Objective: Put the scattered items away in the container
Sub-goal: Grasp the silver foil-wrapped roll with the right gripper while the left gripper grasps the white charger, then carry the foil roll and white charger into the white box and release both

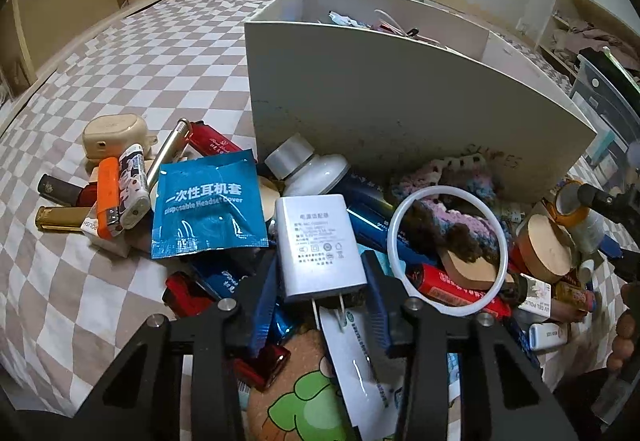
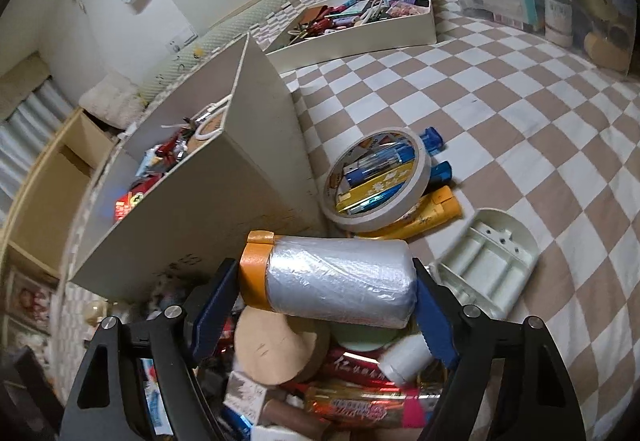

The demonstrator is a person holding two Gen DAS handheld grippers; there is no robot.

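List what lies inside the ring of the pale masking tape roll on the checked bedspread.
Through the pale masking tape roll, several items show: a blue clear-barrelled pen, a yellow flower-printed stick and a dark blue lighter-like piece. Their ends run under the rim, so their full lengths stay hidden.

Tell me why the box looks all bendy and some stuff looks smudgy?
Left wrist view: the fisheye lens bows the white box's straight wall, and the corners go black. Right wrist view: the small white bottle and the edges are smeared by blur, while glare shines off the plastic-wrapped roll.
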